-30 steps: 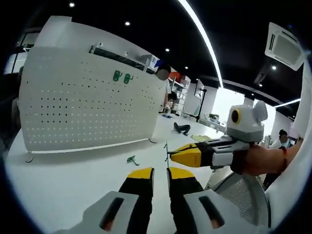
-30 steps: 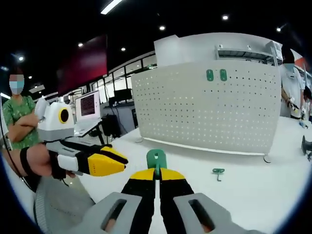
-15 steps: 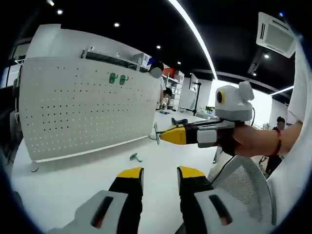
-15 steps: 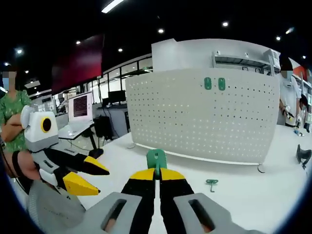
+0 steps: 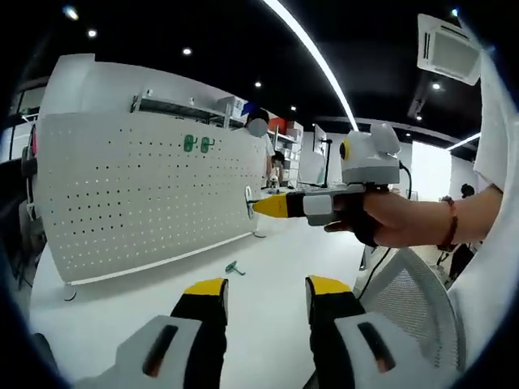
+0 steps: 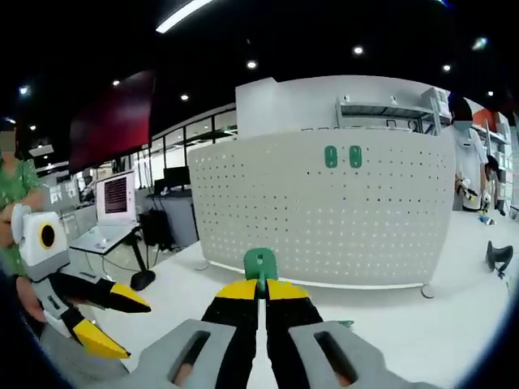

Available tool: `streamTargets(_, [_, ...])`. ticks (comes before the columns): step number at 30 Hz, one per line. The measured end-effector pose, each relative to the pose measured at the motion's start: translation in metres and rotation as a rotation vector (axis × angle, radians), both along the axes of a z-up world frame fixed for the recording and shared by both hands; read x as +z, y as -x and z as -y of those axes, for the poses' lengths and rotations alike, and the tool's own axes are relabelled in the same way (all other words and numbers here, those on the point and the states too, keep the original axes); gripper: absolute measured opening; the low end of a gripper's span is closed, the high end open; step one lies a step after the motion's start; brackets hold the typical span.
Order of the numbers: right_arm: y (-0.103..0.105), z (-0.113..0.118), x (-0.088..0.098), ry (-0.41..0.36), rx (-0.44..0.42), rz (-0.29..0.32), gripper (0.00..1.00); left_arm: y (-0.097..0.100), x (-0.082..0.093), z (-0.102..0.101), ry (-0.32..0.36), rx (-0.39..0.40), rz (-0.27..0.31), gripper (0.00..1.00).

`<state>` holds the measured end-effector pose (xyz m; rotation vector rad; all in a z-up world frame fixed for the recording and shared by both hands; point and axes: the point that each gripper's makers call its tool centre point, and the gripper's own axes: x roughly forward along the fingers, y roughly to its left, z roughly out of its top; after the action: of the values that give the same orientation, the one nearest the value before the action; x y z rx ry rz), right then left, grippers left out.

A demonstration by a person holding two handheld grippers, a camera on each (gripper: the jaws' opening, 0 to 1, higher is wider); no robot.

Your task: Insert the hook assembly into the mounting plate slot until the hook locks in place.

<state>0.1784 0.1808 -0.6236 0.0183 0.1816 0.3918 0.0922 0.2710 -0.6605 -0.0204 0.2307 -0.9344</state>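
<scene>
A white perforated mounting plate (image 5: 138, 194) (image 6: 324, 215) stands upright on the white table, with two green hooks (image 5: 195, 144) (image 6: 342, 156) fixed near its top. My right gripper (image 6: 259, 288) is shut on a green hook assembly (image 6: 260, 263), held up in the air short of the plate. In the left gripper view that gripper (image 5: 258, 204) reaches in from the right, its tip level with the plate's right end. My left gripper (image 5: 266, 287) (image 6: 113, 320) is open and holds nothing. A loose green hook (image 5: 234, 267) lies on the table in front of the plate.
A grey mesh chair back (image 5: 405, 304) sits close at the right, under the hand (image 5: 389, 220) holding the right gripper. A monitor (image 6: 115, 194) and a person in green (image 6: 11, 182) are off to the left. A black object (image 6: 496, 256) lies at the table's far right.
My left gripper's jaws have spread from nearly shut to wide open. The right gripper, still clamped on the hook, has risen and come closer to the plate.
</scene>
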Motion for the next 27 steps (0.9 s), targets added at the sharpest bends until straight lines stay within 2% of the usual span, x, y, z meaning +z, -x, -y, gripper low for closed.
streamTargets(2, [-0.004,0.001,0.004,-0.021,-0.002,0.000,0.00,0.002,0.000,-0.002,-0.003,0.003,0.010,0.47])
streamTargets(5, [-0.013,0.003,0.014,-0.015,-0.015,0.033,0.00,0.004,-0.003,-0.005,-0.016,0.022,0.019,0.51])
streamTargets(8, [-0.019,0.006,0.022,-0.017,-0.030,0.051,0.01,0.005,-0.006,-0.008,-0.014,0.041,0.003,0.55])
streamTargets(13, [-0.028,0.010,0.027,-0.021,-0.053,0.069,0.01,0.008,-0.007,-0.010,-0.008,0.046,-0.002,0.57])
streamTargets(16, [-0.032,0.011,0.031,-0.048,-0.071,0.080,0.01,0.011,-0.008,-0.011,-0.015,0.036,0.005,0.55])
streamTargets(19, [-0.038,0.009,0.034,-0.056,-0.081,0.082,0.01,0.009,-0.007,-0.013,-0.011,0.043,0.005,0.60])
streamTargets(27, [-0.058,0.009,0.051,-0.070,-0.128,0.126,0.01,0.007,-0.009,-0.020,-0.020,0.050,0.000,0.58])
